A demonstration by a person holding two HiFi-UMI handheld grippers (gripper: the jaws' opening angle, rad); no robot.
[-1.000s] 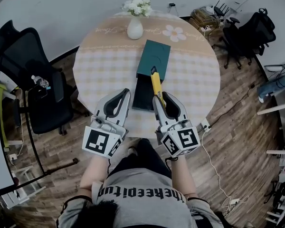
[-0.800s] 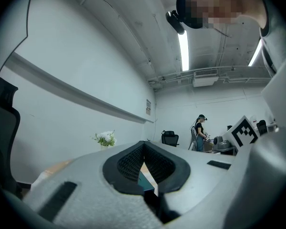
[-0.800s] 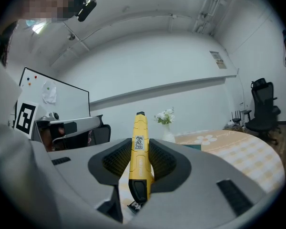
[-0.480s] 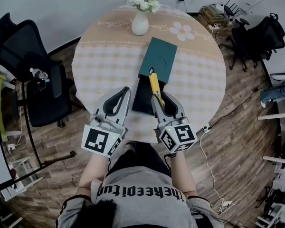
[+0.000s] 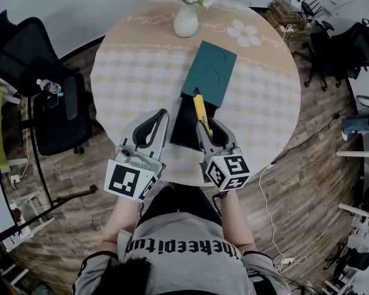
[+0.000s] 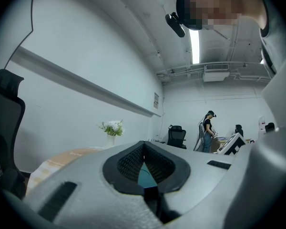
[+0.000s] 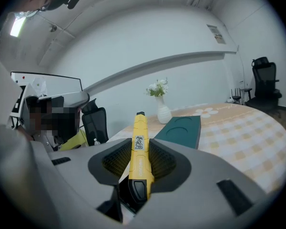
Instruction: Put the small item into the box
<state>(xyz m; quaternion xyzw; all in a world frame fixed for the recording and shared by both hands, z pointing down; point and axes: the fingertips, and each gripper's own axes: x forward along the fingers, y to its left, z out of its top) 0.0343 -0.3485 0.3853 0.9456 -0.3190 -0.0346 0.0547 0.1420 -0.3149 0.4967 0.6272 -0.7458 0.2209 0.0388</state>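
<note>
My right gripper (image 5: 201,126) is shut on a yellow utility knife (image 5: 200,110), which points forward over the open dark box (image 5: 186,125) on the round checkered table (image 5: 135,78). The knife tip lies close to the near edge of the teal lid (image 5: 210,72), which rests just beyond the box. In the right gripper view the knife (image 7: 139,128) sticks out from between the pads of the right gripper (image 7: 139,154), with the lid (image 7: 181,128) behind it. My left gripper (image 5: 162,114) is shut on nothing at the box's left side. The left gripper (image 6: 143,147) shows its jaws together.
A white vase with flowers (image 5: 186,18) stands at the table's far edge. A black office chair (image 5: 43,97) is left of the table, and more chairs (image 5: 347,45) and cables are at the right. People stand far off (image 6: 208,130).
The head view has shifted a little, so the table sits higher in it. Both grippers hold about the same place by the box, with the knife still gripped.
</note>
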